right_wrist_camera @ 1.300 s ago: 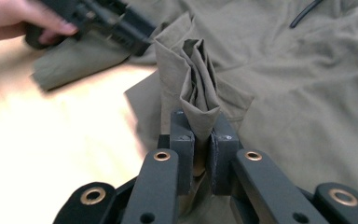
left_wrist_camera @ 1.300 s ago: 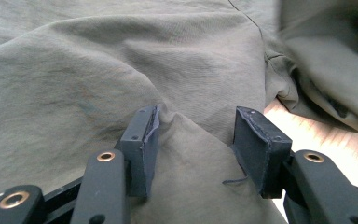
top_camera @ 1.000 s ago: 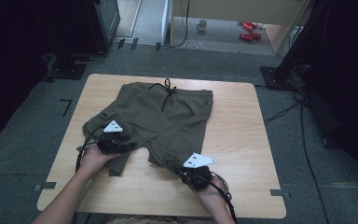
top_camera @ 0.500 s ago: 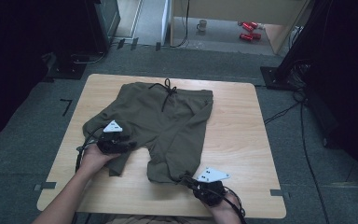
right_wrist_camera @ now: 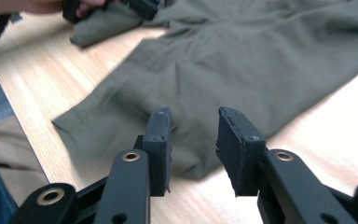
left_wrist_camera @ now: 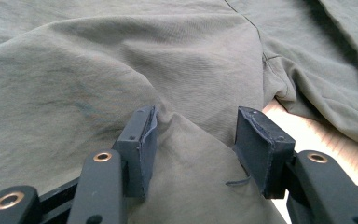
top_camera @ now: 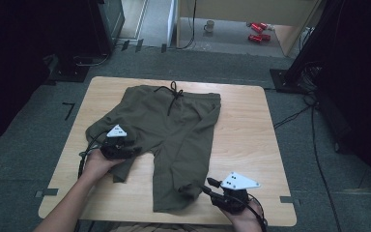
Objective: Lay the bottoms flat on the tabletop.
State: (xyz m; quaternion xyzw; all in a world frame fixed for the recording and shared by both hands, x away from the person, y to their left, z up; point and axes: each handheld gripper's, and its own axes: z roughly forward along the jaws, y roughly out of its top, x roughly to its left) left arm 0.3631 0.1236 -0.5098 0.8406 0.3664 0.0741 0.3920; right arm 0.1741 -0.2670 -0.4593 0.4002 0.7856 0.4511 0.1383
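your right gripper (top_camera: pixel 211 189) sits at the near right edge of the table (top_camera: pixel 251 130), its jaws parted; they have just been opening, and in the right gripper view (right_wrist_camera: pixel 193 122) the hem of the near leg of the olive shorts (top_camera: pixel 174 130) lies past the tips, with no pad pressing on it. your left gripper (top_camera: pixel 128 151) rests on the other leg, which is bunched and folded under it. in the left gripper view (left_wrist_camera: pixel 193 126) its jaws stand about half apart with a raised fold of cloth between them; the left pad touches the fold, and whether the right one presses it i cannot tell. the shorts lie flat across the middle of the table, waistband and dark drawstring (top_camera: pixel 173 93) toward the far edge, legs toward you.
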